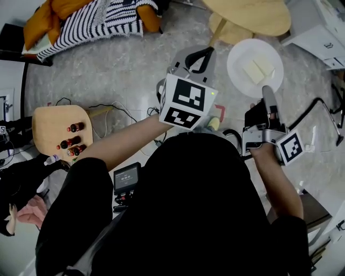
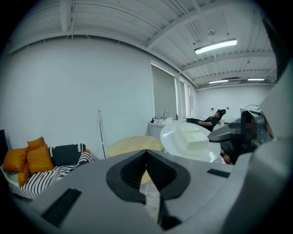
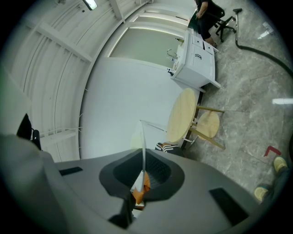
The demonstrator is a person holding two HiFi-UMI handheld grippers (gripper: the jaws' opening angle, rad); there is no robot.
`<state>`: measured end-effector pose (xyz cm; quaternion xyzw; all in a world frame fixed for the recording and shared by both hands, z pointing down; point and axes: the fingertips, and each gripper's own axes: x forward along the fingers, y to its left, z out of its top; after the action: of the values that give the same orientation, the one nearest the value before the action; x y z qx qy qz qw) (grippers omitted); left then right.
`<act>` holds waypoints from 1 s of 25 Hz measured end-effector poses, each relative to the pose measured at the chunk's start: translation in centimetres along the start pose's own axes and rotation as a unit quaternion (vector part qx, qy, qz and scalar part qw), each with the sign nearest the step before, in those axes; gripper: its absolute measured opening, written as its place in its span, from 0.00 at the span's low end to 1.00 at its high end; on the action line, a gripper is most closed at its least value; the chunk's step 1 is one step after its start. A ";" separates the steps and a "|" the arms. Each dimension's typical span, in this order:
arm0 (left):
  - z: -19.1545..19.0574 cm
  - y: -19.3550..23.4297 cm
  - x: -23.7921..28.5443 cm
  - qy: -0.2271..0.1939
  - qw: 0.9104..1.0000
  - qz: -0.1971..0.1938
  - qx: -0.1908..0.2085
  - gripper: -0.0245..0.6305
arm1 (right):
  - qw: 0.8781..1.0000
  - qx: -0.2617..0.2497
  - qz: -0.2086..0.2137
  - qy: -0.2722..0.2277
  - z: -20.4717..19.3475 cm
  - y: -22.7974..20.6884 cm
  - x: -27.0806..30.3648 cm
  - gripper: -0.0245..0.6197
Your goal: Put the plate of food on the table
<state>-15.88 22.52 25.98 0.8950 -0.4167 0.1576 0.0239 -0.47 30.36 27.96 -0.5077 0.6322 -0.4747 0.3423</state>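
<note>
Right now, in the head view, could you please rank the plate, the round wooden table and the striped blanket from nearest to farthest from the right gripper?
1. The plate: rim clamped in the right gripper's tongs.
2. The round wooden table: just beyond the plate.
3. The striped blanket: far off, upper left.

One white plate point(image 1: 255, 67) carries two pale blocks of food point(image 1: 252, 73). There are two grippers, the left gripper point(image 1: 200, 58) and the right gripper point(image 1: 267, 96), each with one marker cube point(image 1: 186, 102). Two round wooden benches show: one large bench point(image 1: 253, 16) and one small bench point(image 1: 46, 132) bearing at least three dark bottles point(image 1: 75, 128). One round stool point(image 1: 229, 32), three orange cushions point(image 1: 38, 24), one black cushion point(image 2: 66, 154), one striped blanket point(image 1: 97, 24) and three lit ceiling lights point(image 2: 215, 45) complete the count
</note>
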 end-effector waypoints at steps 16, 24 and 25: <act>-1.6 1.2 -2.3 -0.010 1.000 0.000 -0.012 0.04 | 0.999 -0.026 0.017 -0.030 -0.6 1.7 -0.8 0.07; -1.7 1.5 -2.6 -0.029 1.000 -0.005 -0.004 0.04 | 0.998 -0.029 0.024 -0.046 -0.6 1.7 -0.7 0.07; -1.6 1.5 -2.4 -0.031 0.999 -0.005 -0.003 0.04 | 0.998 -0.029 0.027 -0.046 -0.4 1.7 -0.5 0.07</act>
<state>-18.81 23.59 26.61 0.9014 -0.4133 0.1280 0.0147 -1.24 31.04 26.44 -0.5218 0.6426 -0.4229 0.3688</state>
